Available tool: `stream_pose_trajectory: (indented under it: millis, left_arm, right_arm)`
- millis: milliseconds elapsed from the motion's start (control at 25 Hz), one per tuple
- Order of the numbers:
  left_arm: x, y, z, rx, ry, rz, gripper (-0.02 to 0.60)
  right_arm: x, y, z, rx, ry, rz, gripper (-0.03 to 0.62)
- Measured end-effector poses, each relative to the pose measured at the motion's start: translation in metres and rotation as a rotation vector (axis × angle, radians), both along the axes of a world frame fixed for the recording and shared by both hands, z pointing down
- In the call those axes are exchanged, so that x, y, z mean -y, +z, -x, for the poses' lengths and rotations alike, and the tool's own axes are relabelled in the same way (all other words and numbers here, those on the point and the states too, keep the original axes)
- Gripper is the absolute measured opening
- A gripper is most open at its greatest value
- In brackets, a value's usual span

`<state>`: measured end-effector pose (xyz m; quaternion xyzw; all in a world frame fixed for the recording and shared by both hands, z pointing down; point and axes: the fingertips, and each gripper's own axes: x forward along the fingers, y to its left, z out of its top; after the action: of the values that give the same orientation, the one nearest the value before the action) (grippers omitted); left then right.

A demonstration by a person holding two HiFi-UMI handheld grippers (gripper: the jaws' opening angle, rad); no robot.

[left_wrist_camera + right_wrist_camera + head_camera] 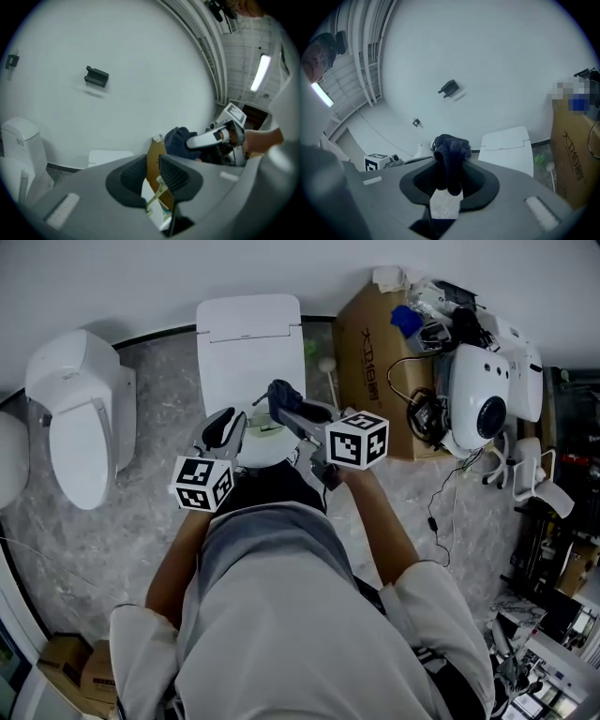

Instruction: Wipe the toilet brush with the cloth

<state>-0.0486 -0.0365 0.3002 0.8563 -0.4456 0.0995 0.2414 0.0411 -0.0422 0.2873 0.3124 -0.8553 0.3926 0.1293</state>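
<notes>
your right gripper [449, 183] is clamped on the dark blue cloth [451, 150]. the cloth is bunched and pokes out past the jaw tips, above the front edge of the middle toilet [248, 338]. your left gripper [152, 178] is at that same front edge, toward the toilet's left side. its jaws are drawn narrow onto a pale slim handle, which looks like the toilet brush [158, 190]. cloth and brush are near each other, but whether they touch is unclear. a cardboard box [370, 362] stands just right of the toilet.
</notes>
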Motion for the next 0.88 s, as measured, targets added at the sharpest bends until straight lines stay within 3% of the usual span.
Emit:
stream_pose_trajectory:
  millis: [360,680,880]
  left_arm:
    - [-0.007,-0.037,0.012,-0.065,0.000,-0.001,0.000]
    - [-0.008,-0.084,0.024,-0.123,-0.026,-0.058,0.000]
    - [-0.010,-0.114,0.031,-0.118,-0.028,-0.106,0.000]
  right_arm:
    - [0.003,-0.035,-0.009,-0.016,0.004,-0.101,0.092]
    - [-0.004,-0.069,-0.024,-0.045,0.057,-0.201,0.094]
    - [-0.008,-0.093,-0.033,-0.060,0.105,-0.268,0.093]
